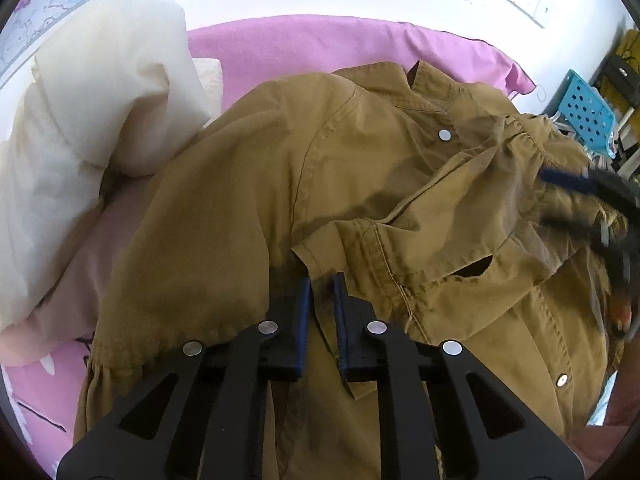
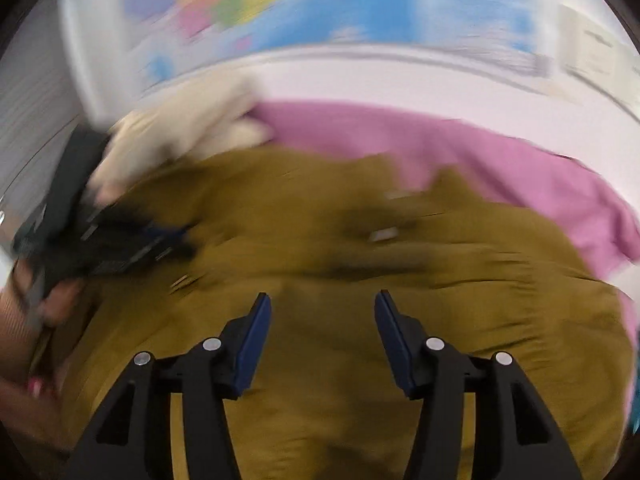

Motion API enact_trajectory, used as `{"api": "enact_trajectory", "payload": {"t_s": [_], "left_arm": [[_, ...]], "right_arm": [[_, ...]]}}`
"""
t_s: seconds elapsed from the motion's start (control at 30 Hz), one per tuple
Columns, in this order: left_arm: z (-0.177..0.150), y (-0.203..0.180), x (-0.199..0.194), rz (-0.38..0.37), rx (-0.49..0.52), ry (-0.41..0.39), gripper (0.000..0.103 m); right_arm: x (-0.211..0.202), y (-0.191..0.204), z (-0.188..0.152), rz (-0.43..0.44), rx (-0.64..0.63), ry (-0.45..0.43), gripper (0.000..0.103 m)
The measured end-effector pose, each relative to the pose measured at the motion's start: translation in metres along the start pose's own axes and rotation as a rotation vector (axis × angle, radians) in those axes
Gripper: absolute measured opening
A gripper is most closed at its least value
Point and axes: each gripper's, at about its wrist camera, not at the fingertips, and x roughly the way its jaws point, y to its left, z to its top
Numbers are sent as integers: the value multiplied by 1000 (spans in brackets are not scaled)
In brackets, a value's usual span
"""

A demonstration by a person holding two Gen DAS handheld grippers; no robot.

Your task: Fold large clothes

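A large tan jacket [image 1: 248, 184] is lying crumpled across the pink-sheeted bed [image 1: 304, 40], beside a cream pillow [image 1: 92, 92]. The left gripper [image 1: 322, 284] is pinching a hemmed edge of the cloth, its jaws nearly pressed together. The right gripper [image 2: 323, 304] is hovering over the jacket with its jaws spread and nothing between them. The cloth is looking soft, limp and light, likely draping and bunching rather than keeping shape. Seamed edges, the collar [image 1: 424, 84] and the shoulder seams are offering the firmest places for taking hold.
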Motion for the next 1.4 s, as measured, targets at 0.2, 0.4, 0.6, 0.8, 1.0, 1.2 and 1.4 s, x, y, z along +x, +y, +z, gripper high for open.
{"api": "enact_trajectory", "payload": {"t_s": [0.2, 0.4, 0.6, 0.8, 1.0, 1.2, 1.4], "left_arm": [[19, -3, -13, 20, 7, -61, 5], [31, 1, -23, 61, -12, -69, 17], [-3, 9, -69, 31, 21, -162, 56], [-46, 32, -121, 72, 43, -235, 66], [-95, 47, -133, 129, 53, -196, 73], [-140, 60, -133, 143, 32, -122, 75], [-172, 66, -127, 94, 7, -62, 35]], "right_arm": [[43, 31, 1, -25, -66, 64, 4], [54, 22, 14, -15, 32, 50, 5], [60, 27, 5, -35, 55, 90, 33], [18, 58, -2, 18, -26, 6, 42], [46, 72, 9, 44, -19, 54, 42], [67, 65, 6, 48, 61, 101, 42], [24, 102, -5, 103, -20, 50, 53]]}}
